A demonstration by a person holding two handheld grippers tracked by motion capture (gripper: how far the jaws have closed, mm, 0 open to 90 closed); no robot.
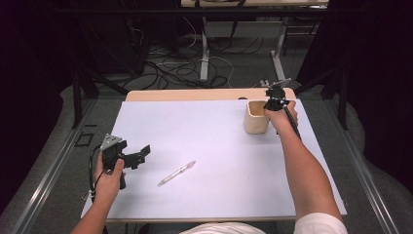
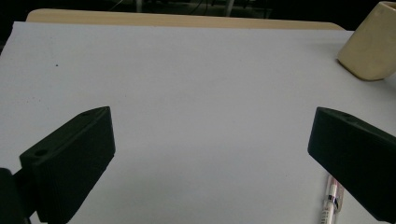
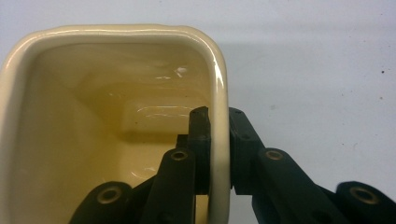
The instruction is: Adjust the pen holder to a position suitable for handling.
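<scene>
Right gripper view: gripper (image 3: 218, 123) clamps cup (image 3: 93, 35) rim.

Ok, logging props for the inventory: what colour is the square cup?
Pale cream-yellow, glossy inside and out; the cup shows best in the right gripper view.

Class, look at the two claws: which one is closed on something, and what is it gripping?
The right claw, at the table's far right: it pinches the wall of the cream cup, one jaw inside, one outside. The left claw is wide open, holding nothing.
</scene>
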